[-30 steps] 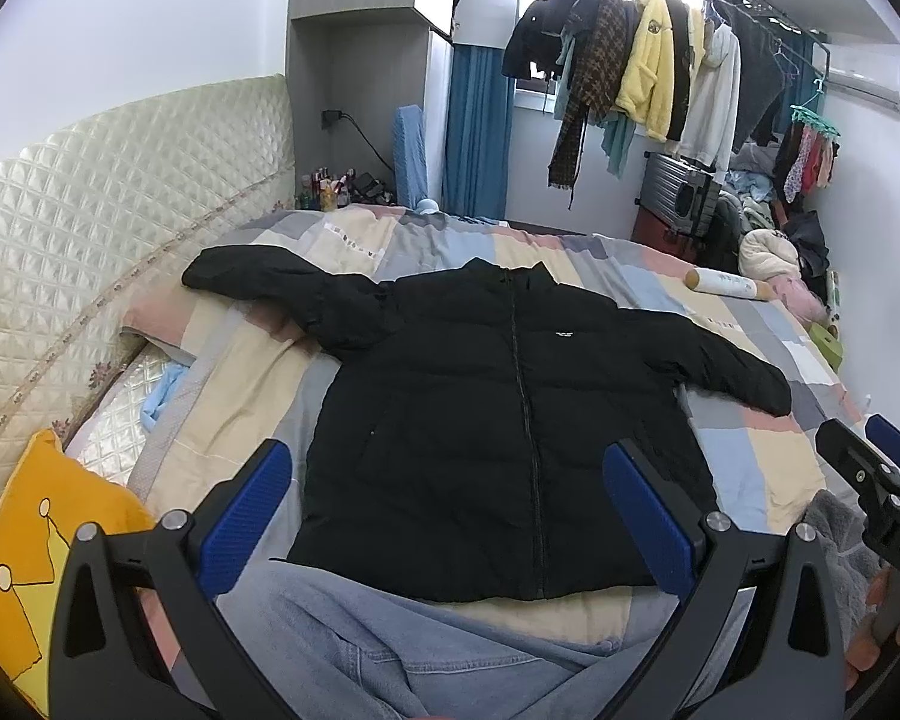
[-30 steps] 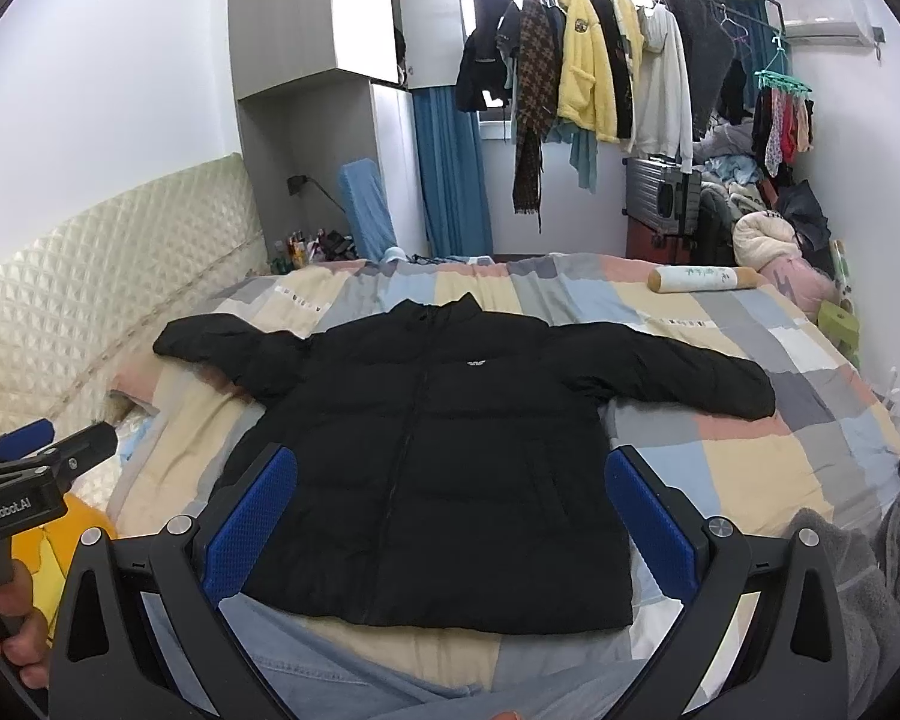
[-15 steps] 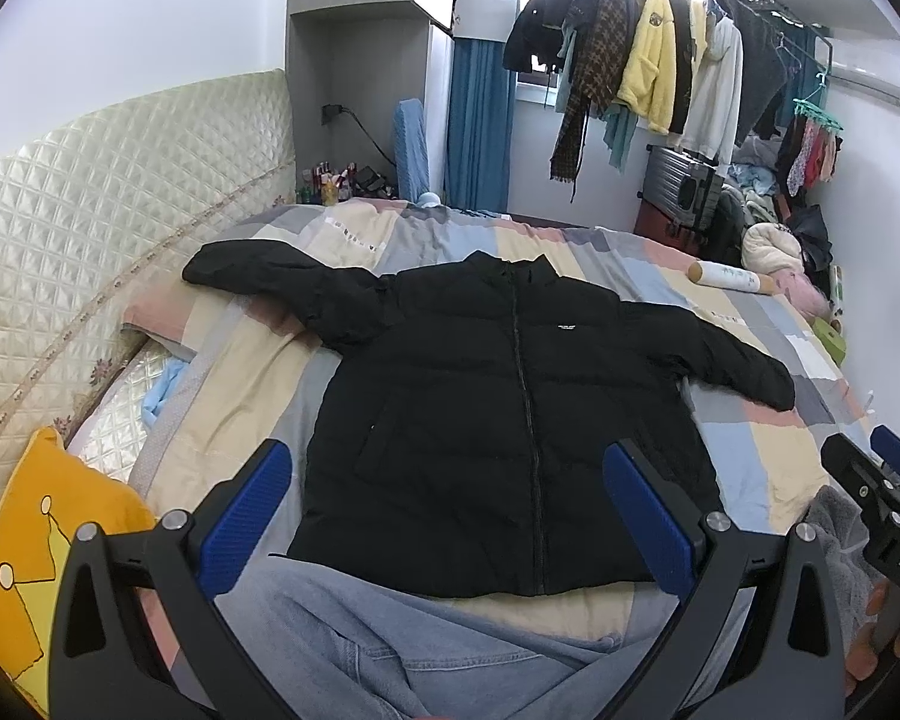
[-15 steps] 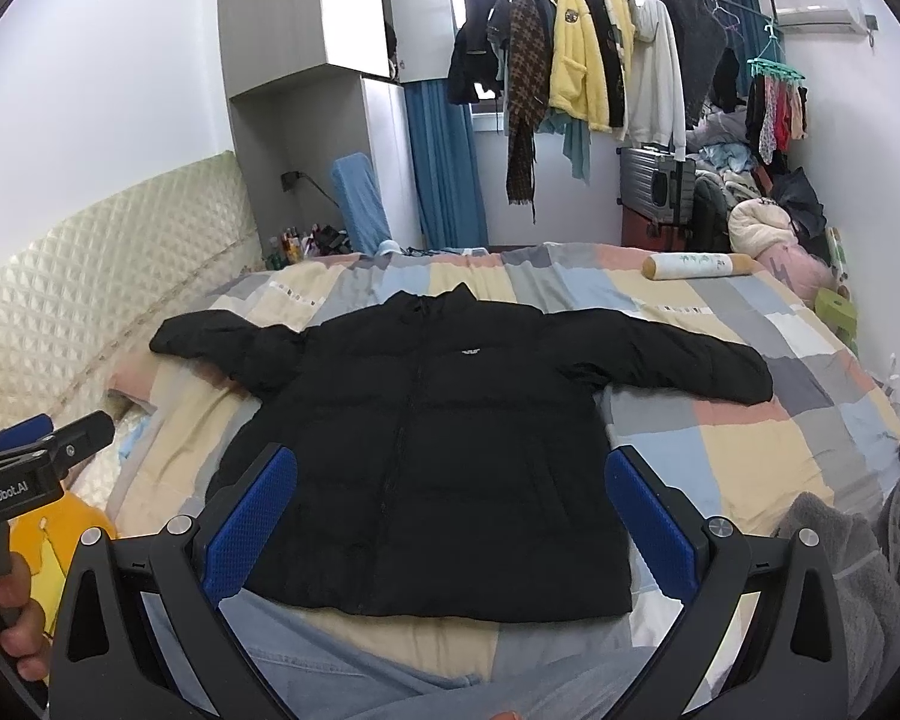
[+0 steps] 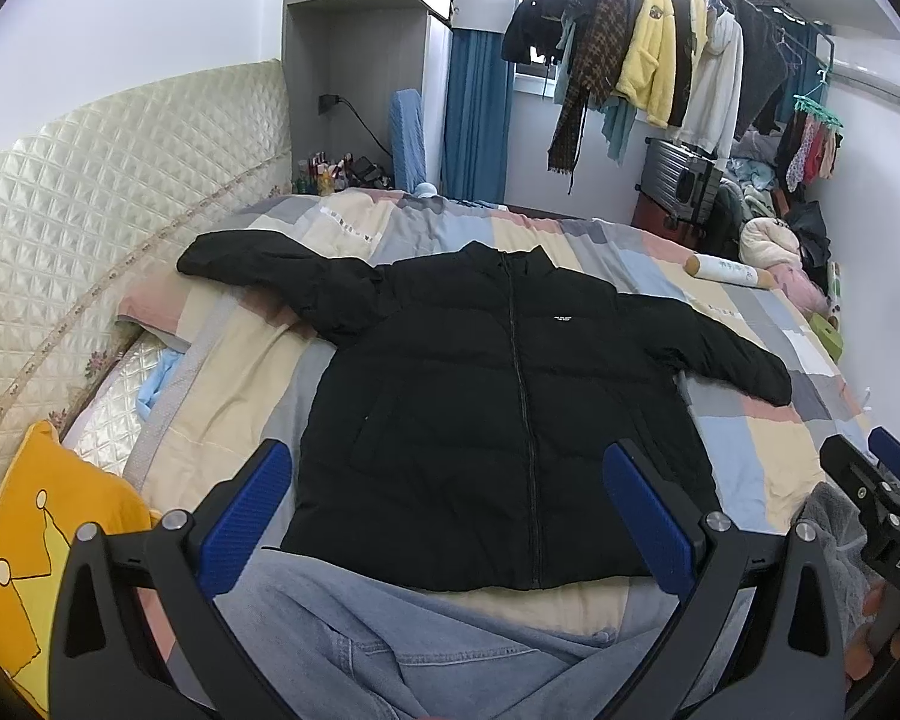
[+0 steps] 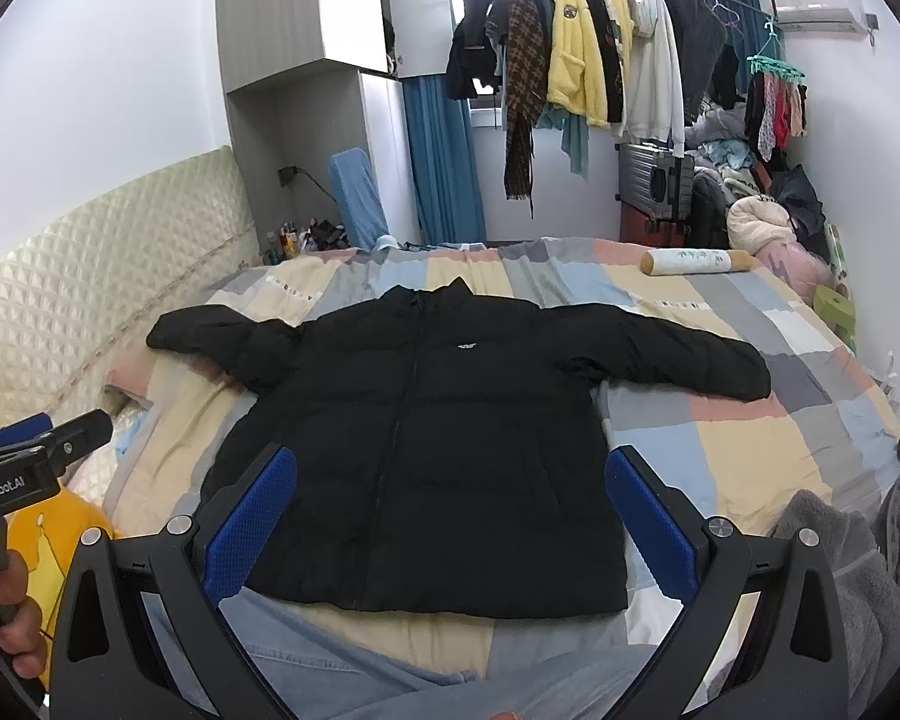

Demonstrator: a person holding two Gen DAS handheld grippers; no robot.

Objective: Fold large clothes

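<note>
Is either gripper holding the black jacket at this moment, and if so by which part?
Nothing is held. The left gripper and right gripper are both open above the near hem of the black jacket, which lies flat on the bed.

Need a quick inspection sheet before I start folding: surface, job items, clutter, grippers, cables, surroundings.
Surface: bed with patchwork quilt, lightly wrinkled.
Job's things: black puffer jacket lying flat, zipped, front up, both sleeves spread outward.
Clutter: rolled bolster at the far edge; yellow cushion and grey blanket at the near corners.
Grippers: left gripper and right gripper both open, holding nothing, short of the hem.
Cables: wall plug with cord beside the headboard.
Surroundings: hanging clothes, suitcase.
</note>
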